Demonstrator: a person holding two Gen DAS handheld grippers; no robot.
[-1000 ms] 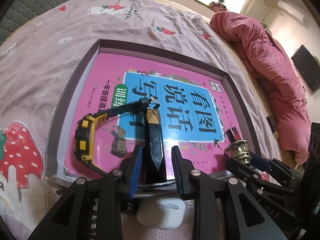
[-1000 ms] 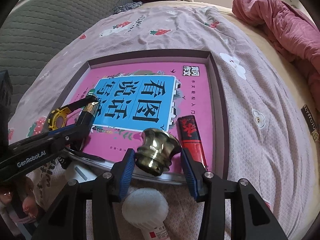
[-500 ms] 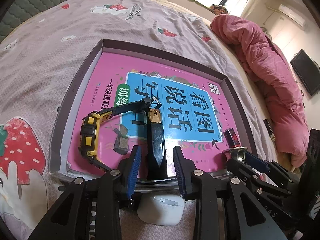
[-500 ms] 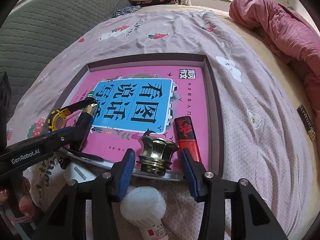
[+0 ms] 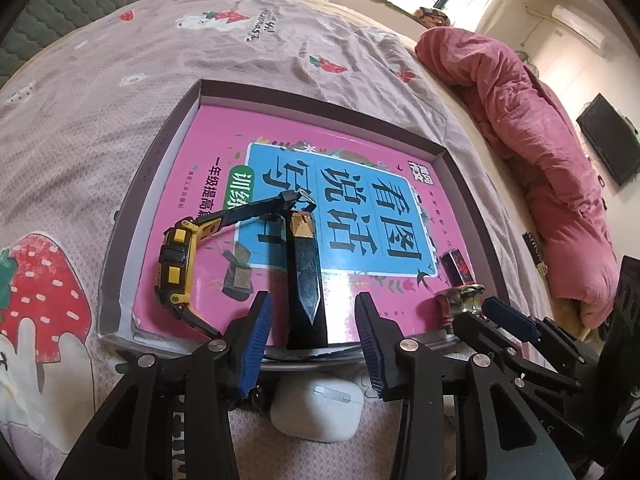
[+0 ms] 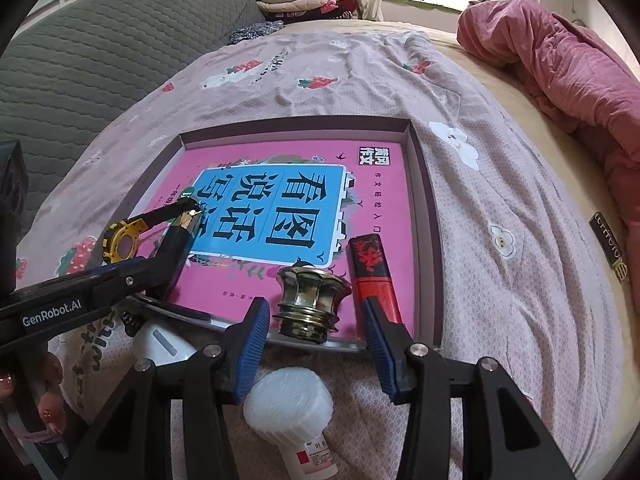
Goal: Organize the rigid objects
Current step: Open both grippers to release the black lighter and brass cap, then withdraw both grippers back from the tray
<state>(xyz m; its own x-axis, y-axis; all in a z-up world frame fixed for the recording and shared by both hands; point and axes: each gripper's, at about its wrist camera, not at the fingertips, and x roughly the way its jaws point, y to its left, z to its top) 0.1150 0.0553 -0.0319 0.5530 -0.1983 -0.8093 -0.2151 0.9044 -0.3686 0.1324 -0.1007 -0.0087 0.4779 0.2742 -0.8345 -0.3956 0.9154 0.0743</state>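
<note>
A shallow box on the bed holds a pink book. On the book lie a yellow-black watch, a black and gold bar, a brass knob and a red-black lighter. My left gripper is open, its fingers on either side of the bar's near end. My right gripper is open, just behind the knob, which stands on the book's near edge.
A white earbud case and a white-capped bottle lie on the bedsheet in front of the box. A pink quilt is heaped at the right. A grey headboard is at the left.
My right gripper set the brass knob down on the book and opened. My left gripper opened wider around the black bar and drew back slightly.
</note>
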